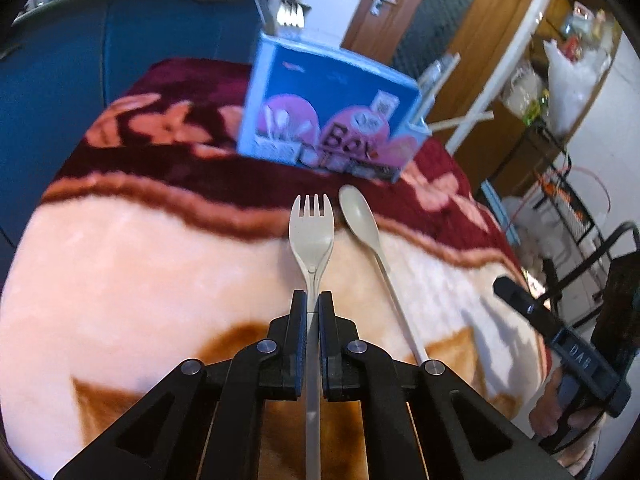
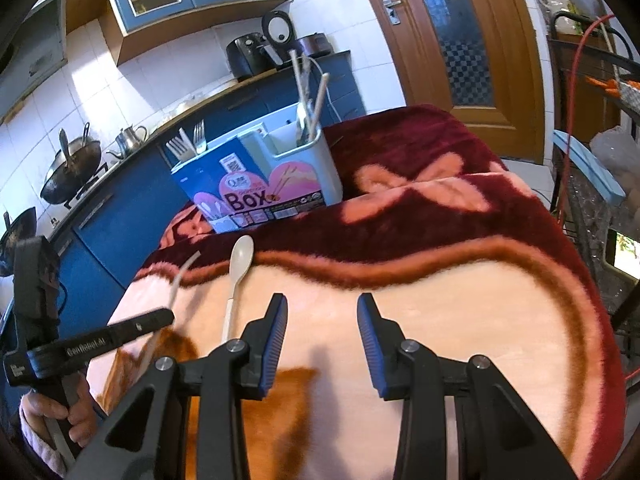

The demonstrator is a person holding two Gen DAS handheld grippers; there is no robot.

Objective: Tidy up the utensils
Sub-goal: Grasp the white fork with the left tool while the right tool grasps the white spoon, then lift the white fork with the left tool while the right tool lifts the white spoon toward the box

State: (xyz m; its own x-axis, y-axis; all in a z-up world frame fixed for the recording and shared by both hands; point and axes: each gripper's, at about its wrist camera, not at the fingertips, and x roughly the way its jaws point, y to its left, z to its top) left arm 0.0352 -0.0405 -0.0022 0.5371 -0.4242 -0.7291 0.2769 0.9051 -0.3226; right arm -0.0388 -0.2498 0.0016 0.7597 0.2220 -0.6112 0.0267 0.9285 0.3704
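Note:
A beige plastic fork (image 1: pixel 312 236) points away from me, and my left gripper (image 1: pixel 313 300) is shut on its thin handle, which runs back between the pads. A matching beige spoon (image 1: pixel 360 216) lies on the blanket just right of it. Beyond stands the blue and pink utensil box (image 1: pixel 328 112). In the right wrist view my right gripper (image 2: pixel 322 308) hangs open over the blanket, nothing between its fingers. The spoon (image 2: pixel 242 256) lies to its left, and the box (image 2: pixel 256 184) behind holds metal forks (image 2: pixel 192 140) and chopsticks (image 2: pixel 308 92).
A plush blanket (image 2: pixel 440 280), dark red and cream, covers the table. Blue kitchen cabinets (image 2: pixel 120 220) with a wok and a kettle run behind on the left. A wooden door (image 2: pixel 460 40) and a wire rack (image 2: pixel 592 160) stand to the right.

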